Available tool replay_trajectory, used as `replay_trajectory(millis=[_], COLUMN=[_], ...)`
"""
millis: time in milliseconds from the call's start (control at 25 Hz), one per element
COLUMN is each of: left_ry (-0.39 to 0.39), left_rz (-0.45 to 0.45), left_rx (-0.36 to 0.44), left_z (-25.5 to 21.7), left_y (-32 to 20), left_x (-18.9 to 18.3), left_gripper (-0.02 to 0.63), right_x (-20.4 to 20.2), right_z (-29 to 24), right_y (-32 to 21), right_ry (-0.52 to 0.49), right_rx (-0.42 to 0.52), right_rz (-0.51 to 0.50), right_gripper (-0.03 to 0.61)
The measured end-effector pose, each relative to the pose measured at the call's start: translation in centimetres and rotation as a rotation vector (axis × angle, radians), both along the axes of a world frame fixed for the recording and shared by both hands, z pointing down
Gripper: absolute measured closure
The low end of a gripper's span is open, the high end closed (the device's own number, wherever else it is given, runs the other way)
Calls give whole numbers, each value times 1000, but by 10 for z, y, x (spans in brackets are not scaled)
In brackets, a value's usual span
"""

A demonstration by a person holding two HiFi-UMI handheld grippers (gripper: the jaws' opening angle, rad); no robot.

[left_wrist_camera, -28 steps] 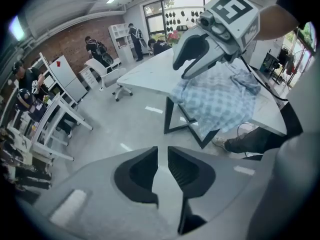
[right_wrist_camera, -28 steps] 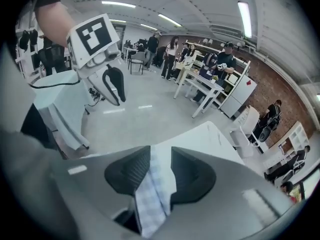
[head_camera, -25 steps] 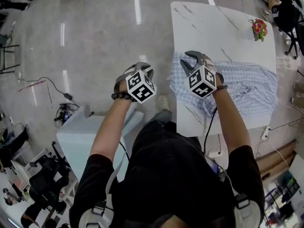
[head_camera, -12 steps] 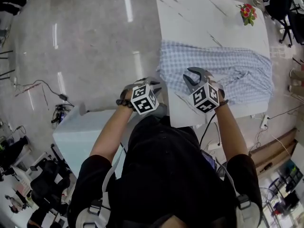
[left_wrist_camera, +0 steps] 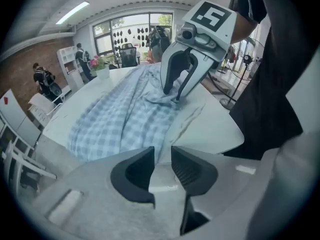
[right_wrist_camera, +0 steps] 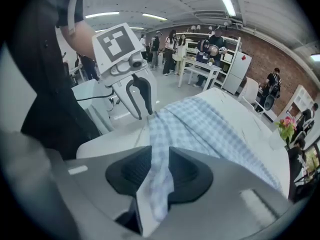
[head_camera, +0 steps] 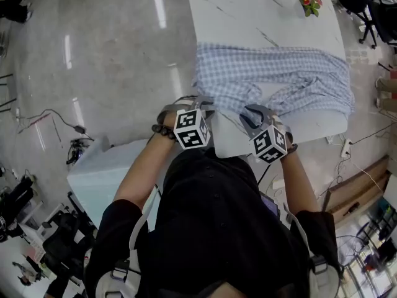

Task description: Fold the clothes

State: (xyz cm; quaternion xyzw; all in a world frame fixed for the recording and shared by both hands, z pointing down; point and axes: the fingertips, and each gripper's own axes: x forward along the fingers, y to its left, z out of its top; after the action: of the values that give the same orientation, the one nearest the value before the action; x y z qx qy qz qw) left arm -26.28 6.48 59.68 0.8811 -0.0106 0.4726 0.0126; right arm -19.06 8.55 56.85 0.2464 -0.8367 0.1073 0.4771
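Nearest the person, at the table's near edge, the left gripper point(head_camera: 200, 106) stood with its jaws a little apart and nothing between them but bare tabletop. They had just been opening, and its tips sat just beside the near left corner of the shirt point(head_camera: 273, 79). Beside it, the right gripper point(head_camera: 253, 118) was clamped on a fold of the blue-checked cloth, which ran up through its pads in its own view and hung slack below them. Beyond both tools the shirt lay across the middle of the white marble table point(head_camera: 248, 11), its near part bunched and creased and its far edge lying flatter. The step in hand looked like taking hold of the near hem at two points before folding. To do that well, the left gripper would likely need to open wider, settle over the cloth edge rather than the bare table, and close on a single layer. The right should keep its hold, so the two could draw the hem taut and level. Farthest off, a small bunch of flowers point(head_camera: 308, 0) stood near the far corner, well apart from the shirt.
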Motion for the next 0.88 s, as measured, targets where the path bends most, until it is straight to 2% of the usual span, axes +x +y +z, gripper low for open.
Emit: replay_trajectory(millis=[120,360,480,600,720,880], left_ry=[-41,-128,-168,-220,-249,-240], left_rz=[45,42,40,63,81,34], left_rx=[-6,-68,-87,-138,-187,-157], left_z=[8,15,19,22,22,19], left_y=[5,2,-1,1,0,3], left_x=[9,15,17,20,24,21], left_gripper=[499,495,504,597,601,604], right_x=[20,63,73,80,88,88], right_z=[1,3,0,-2,-6,-10], right_y=[7,8,9,15,21,27], right_ry=[2,-25,-28,-34,-32,-33], right_rx=[11,5,16,19,22,29], right_rz=[81,212,246,282,301,289], right_gripper=[462,451,451,451,451,451])
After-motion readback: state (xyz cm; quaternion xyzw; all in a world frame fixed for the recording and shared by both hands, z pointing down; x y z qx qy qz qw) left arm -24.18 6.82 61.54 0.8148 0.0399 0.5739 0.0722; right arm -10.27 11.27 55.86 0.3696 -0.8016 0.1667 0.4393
